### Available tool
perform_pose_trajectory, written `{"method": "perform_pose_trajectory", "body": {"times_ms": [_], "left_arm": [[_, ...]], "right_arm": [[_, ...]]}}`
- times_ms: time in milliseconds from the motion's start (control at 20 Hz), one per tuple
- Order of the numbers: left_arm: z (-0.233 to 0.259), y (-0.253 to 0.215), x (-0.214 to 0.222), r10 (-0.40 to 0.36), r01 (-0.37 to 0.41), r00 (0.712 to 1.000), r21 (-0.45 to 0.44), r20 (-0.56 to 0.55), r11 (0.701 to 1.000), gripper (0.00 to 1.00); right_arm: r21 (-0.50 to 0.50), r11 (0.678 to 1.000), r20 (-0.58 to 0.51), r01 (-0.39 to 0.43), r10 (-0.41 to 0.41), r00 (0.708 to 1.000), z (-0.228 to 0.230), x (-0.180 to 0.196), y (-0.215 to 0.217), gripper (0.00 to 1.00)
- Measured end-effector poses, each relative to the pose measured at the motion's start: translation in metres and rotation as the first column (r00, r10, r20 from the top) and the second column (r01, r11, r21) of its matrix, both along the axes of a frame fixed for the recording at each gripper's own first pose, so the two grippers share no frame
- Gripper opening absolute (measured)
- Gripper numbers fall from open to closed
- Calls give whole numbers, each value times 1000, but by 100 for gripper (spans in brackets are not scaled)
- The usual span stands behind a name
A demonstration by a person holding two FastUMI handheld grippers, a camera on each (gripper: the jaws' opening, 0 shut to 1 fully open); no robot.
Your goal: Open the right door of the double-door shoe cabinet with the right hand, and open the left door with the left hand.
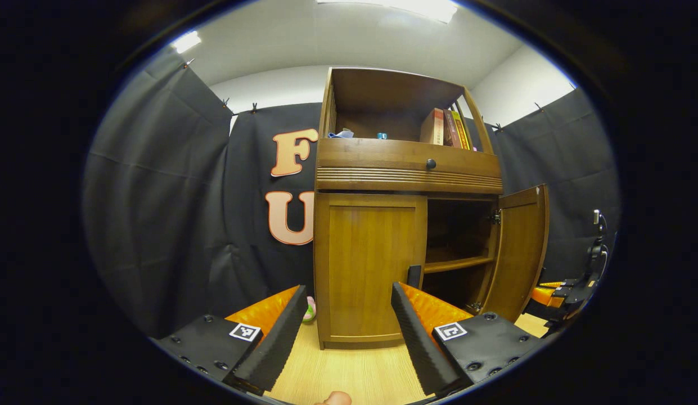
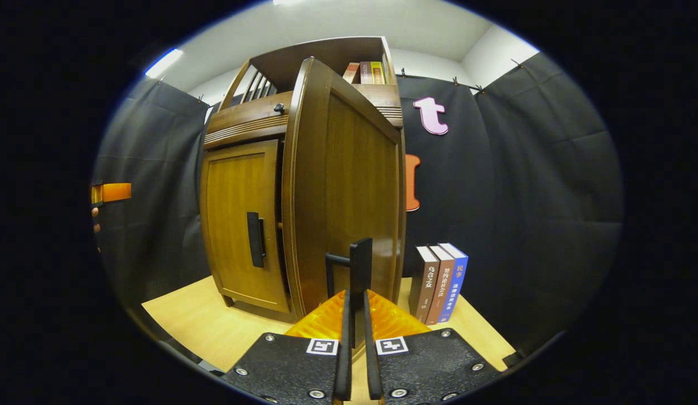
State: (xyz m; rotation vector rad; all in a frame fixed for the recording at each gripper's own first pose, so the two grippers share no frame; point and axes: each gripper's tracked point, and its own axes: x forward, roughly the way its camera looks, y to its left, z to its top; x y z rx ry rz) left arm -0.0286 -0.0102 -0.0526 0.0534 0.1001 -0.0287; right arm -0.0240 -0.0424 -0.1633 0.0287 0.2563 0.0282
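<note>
The right gripper (image 2: pixel 357 315) has its jaws pinching the right door's handle (image 2: pixel 354 267); that right door (image 2: pixel 349 185) stands swung open. The left gripper (image 1: pixel 349 326), jaws spread, faces the closed left door (image 1: pixel 371 264) at twelve o'clock.

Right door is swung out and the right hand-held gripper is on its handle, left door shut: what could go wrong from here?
1. The right door swings toward the three books standing on the floor beside the cabinet; opened further, it could knock them over.
2. The left hand-held gripper is open and short of the left door, whose handle sits at the inner edge; a misaligned approach could miss it.
</note>
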Motion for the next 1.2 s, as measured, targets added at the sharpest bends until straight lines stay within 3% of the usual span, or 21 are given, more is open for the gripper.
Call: {"method": "perform_pose_trajectory", "body": {"times_ms": [200, 250, 300, 750, 1050, 1100, 1150, 1200], "left_arm": [[-2, -6, 3, -6, 6, 1000, 15, -3, 1000, 95], [-3, -8, 4, -12, 12, 1000, 21, -2, 1000, 94], [-3, -10, 5, -18, 18, 1000, 19, -2, 1000, 95], [-11, -19, 21, 1, -1, 1000, 22, -1, 1000, 96], [-30, -39, 40, -26, 27, 999, 17, -36, 999, 96], [-32, -40, 41, -26, 26, 999, 20, -40, 999, 98], [-36, -43, 44, -27, 28, 999, 22, -43, 999, 95], [-37, -47, 47, -30, 31, 999, 22, -43, 999, 95]], "right_arm": [[-12, 998, 4, 58, -58, 998, 2, -7, -31, 6], [-13, 998, 4, 68, -68, 998, 1, -8, -38, 17], [-13, 997, 4, 77, -77, 997, 1, -8, -45, 5], [-36, 995, 8, 95, -95, 995, 0, -8, -100, 3], [34, 997, 6, 69, -70, 998, 0, -7, -117, 3], [29, 997, 15, 78, -78, 997, 3, -8, -122, 4], [10, 996, 25, 92, -92, 995, 5, -9, -130, 17], [-4, 995, 35, 99, -98, 995, 9, -14, -137, 5]]}}
